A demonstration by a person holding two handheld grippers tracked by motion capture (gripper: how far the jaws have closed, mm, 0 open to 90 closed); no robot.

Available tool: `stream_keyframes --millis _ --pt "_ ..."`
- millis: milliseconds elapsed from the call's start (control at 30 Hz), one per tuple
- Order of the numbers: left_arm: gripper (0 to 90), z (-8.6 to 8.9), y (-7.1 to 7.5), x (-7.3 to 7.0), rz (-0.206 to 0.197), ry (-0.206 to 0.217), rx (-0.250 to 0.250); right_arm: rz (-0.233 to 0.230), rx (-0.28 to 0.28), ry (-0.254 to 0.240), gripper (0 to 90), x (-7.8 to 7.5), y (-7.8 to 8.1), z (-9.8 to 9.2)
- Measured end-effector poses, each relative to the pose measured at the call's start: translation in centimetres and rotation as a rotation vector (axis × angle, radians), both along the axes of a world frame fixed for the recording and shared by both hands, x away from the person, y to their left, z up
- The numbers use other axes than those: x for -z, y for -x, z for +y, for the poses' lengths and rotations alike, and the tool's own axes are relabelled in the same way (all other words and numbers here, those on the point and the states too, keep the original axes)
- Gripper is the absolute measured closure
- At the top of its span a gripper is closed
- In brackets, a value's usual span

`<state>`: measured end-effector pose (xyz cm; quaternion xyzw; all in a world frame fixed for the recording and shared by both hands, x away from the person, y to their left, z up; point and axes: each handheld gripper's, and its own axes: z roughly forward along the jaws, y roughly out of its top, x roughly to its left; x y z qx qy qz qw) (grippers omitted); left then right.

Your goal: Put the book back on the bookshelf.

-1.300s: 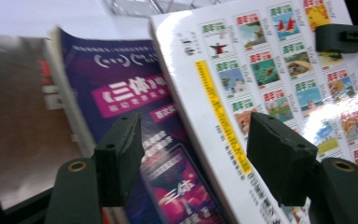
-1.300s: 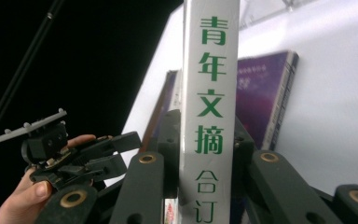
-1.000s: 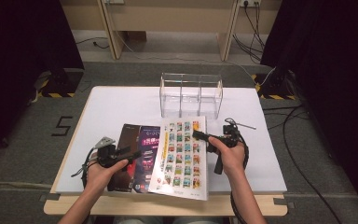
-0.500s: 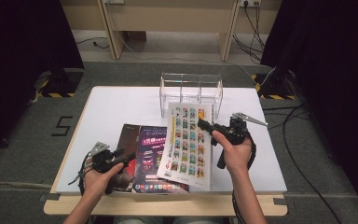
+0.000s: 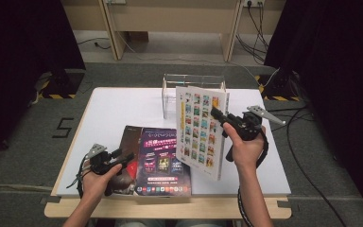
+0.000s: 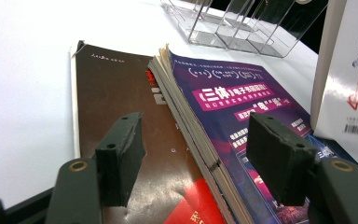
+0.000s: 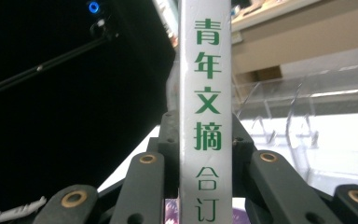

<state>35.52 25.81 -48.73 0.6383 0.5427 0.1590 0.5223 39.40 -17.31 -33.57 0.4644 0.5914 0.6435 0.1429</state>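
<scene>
My right gripper (image 5: 219, 117) is shut on the spine of a white book (image 5: 199, 130) whose cover is a grid of small colour pictures. It holds the book up off the table, nearly upright. In the right gripper view the white spine (image 7: 205, 93) with green characters stands clamped between the jaws of that gripper (image 7: 205, 135). A purple magazine (image 5: 163, 161) lies on a brown book (image 5: 129, 137) at the front left. My left gripper (image 5: 123, 155) hovers low over them, open, and its jaws (image 6: 191, 140) straddle the magazine's edge (image 6: 242, 102) and the brown cover (image 6: 116, 93).
A clear acrylic rack (image 5: 194, 84) with upright dividers stands at the back middle of the white table (image 5: 113, 106), just behind the raised book. The rack (image 6: 242, 23) also lies beyond the magazine. Cables run over the floor at right.
The right gripper has lifted the white book from lying flat beside the magazine to nearly upright, higher and closer to the rack. The purple magazine's cover is now uncovered. The left gripper has hardly moved.
</scene>
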Motion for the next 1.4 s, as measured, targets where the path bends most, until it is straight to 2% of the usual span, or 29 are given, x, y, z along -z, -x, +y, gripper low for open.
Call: stream_keyframes --millis 167,267,300,333,500,533,667,900,1367,1400 --pt "35.8 0.1 -0.1 0.1 0.003 0.005 -0.005 -0.02 0.042 -0.005 74.0 -0.6 -0.1 -0.8" --pt "35.8 0.1 -0.1 0.1 0.001 0.007 -0.004 -0.037 0.067 0.014 74.0 -1.1 -0.3 -1.2" --pt "35.8 0.1 -0.1 0.1 -0.001 0.008 -0.003 -0.052 0.103 0.047 74.0 -1.4 -0.4 -1.5" --pt "35.8 0.1 -0.1 0.0 -0.003 0.009 -0.001 -0.054 0.121 0.053 74.0 -1.6 -0.5 -1.7" --pt "35.7 0.3 -0.1 0.1 -0.003 0.012 -0.004 -0.062 0.171 0.046 74.0 -2.1 -1.0 -2.8" --pt "35.7 0.3 -0.2 0.1 0.001 0.014 -0.004 -0.07 0.199 0.049 74.0 -2.4 -1.3 -3.4" --pt "35.7 0.2 -0.1 0.1 -0.003 0.017 -0.005 -0.082 0.242 0.07 73.9 -3.1 -2.0 -3.9" --pt "35.8 0.3 -0.1 0.1 -0.003 0.021 -0.008 -0.09 0.278 0.097 73.9 -3.6 -3.6 -3.5" --pt "35.7 0.5 -0.2 -0.1 -0.009 0.031 -0.013 -0.083 0.306 0.101 74.0 -4.2 -7.1 -3.0" --pt "35.8 0.5 -0.2 -0.1 -0.011 0.031 -0.013 -0.078 0.313 0.102 74.0 -4.2 -7.7 -2.9"
